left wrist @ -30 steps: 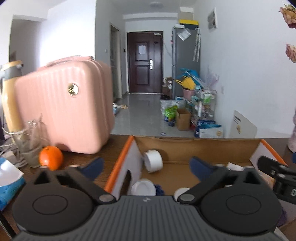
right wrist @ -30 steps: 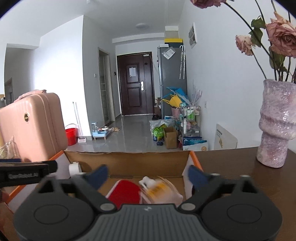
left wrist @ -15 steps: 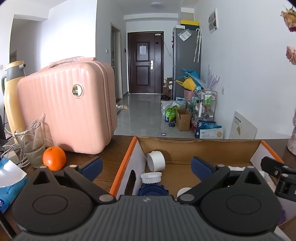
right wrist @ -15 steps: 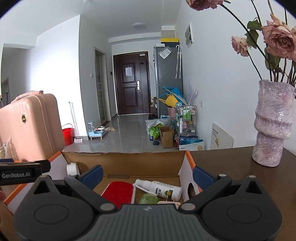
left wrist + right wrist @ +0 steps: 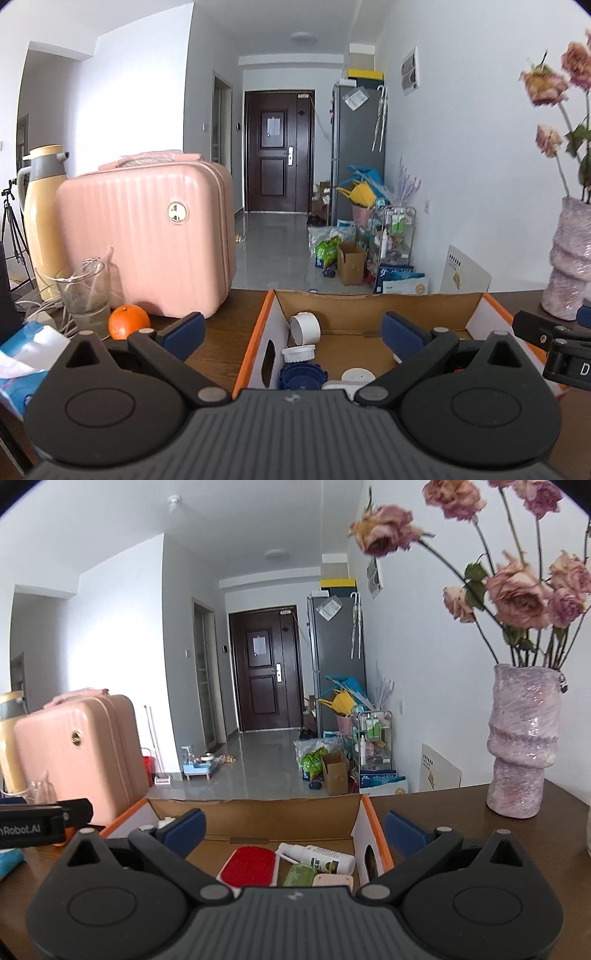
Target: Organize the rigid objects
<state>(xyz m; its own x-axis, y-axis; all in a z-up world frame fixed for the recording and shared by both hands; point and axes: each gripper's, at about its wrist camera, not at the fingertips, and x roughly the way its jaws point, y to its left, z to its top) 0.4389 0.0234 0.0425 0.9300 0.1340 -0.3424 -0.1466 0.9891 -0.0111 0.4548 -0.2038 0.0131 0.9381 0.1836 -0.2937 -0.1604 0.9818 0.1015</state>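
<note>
Holding caps [image 5: 299, 353] and bottle [image 5: 321, 857], the box [image 5: 373, 302] sits below wide-open, empty fingers [image 5: 183, 329].

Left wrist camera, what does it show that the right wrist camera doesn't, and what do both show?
Only the left wrist view shows the orange, the glass, the white jar and the blue cap at the box's left end. Only the right wrist view shows the red brush, the spray bottle and the green item at its right end. Both show the cardboard box, the pink suitcase, the purple vase and open, empty fingers.
</note>
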